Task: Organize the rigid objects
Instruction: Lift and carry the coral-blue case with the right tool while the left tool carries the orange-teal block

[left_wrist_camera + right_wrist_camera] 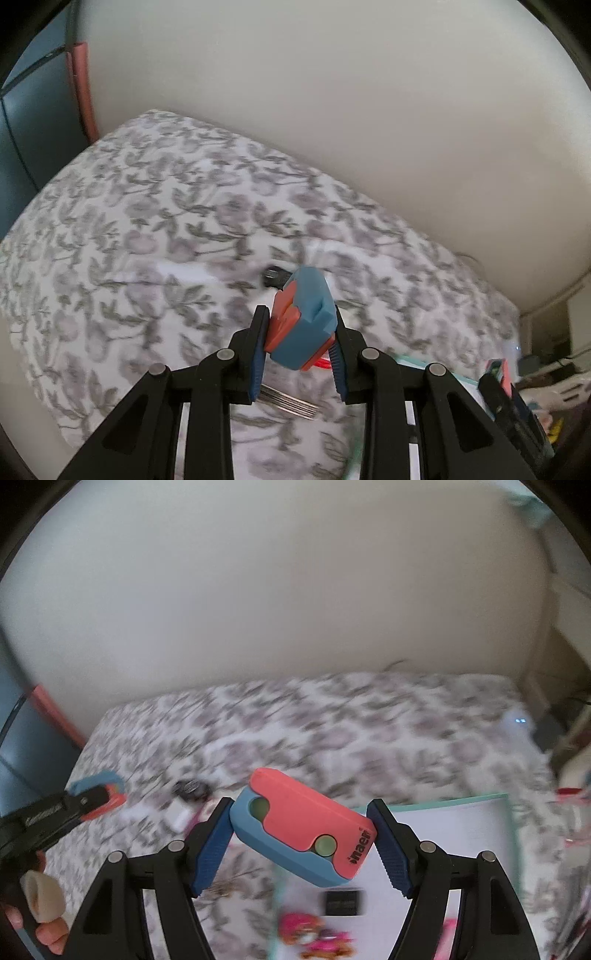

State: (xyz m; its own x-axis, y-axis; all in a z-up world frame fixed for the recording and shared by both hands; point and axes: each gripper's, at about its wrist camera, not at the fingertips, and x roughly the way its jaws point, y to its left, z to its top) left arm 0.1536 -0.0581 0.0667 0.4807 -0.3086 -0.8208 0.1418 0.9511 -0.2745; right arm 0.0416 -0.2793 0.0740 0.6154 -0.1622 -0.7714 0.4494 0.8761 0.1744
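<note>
Right wrist view: your right gripper (301, 840) clamps the coral-blue case (303, 834) above the bedspread (369, 723); left gripper (299, 343) pinches its own blue-orange case (303, 321), wall (332, 110) close behind.

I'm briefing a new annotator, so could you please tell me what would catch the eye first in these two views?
Each gripper's jaws clamp a coral-and-blue plastic gadget: the left gripper holds one gadget edge-on, the right gripper holds the other gadget flat side up, tilted. Both hang above a floral bedspread, with a white tray of small items at lower right in the right view.
</note>
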